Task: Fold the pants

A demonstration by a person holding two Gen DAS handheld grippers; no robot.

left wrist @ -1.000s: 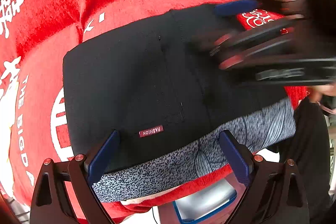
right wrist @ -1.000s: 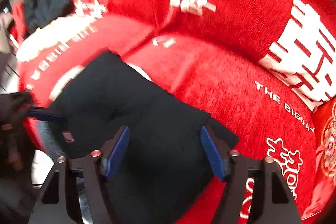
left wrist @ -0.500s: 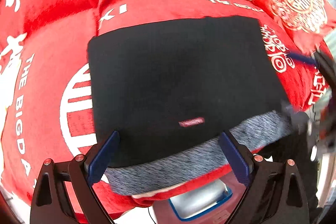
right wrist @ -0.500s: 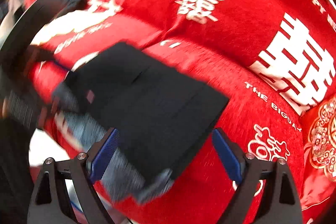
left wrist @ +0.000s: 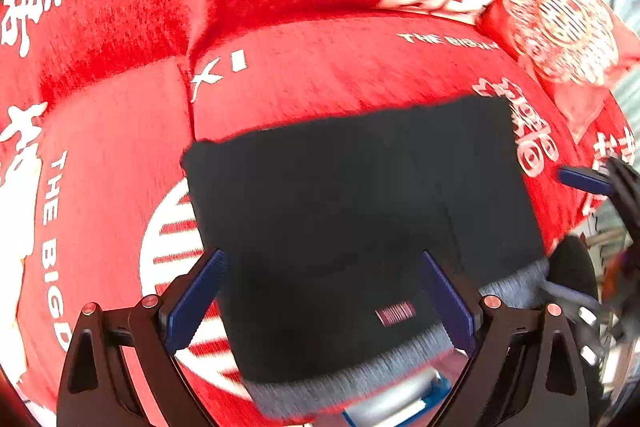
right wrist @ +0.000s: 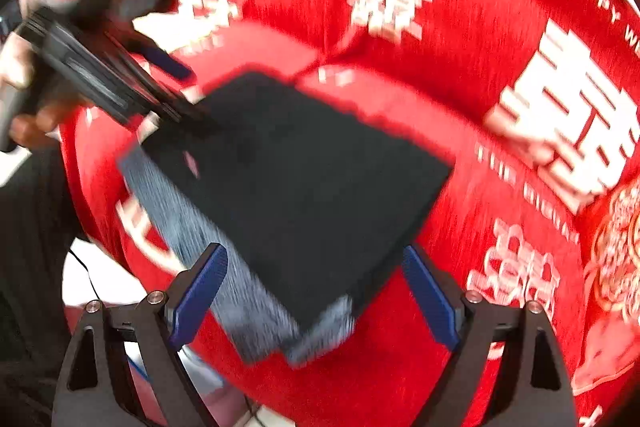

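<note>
The black pants (left wrist: 360, 211) lie folded into a flat rectangle on the red sofa seat, with the grey speckled waistband (left wrist: 360, 375) along the front edge and a small red label (left wrist: 394, 315). My left gripper (left wrist: 320, 299) is open and empty above the near edge of the pants. My right gripper (right wrist: 316, 291) is open and empty, hovering over the pants' (right wrist: 304, 179) right corner. The left gripper also shows in the right wrist view (right wrist: 120, 75), at the pants' left side. A blue finger of the right gripper shows at the right edge of the left wrist view (left wrist: 584, 179).
The sofa (left wrist: 320, 67) is covered in red cloth with white characters. A red cushion (left wrist: 560, 23) sits at the right. A blue and grey object (left wrist: 400, 403) lies on the floor under the seat's front edge.
Both grippers have pulled back from the pants and are apart. The left view has shifted left; the right gripper has moved off the cloth to its right corner.
</note>
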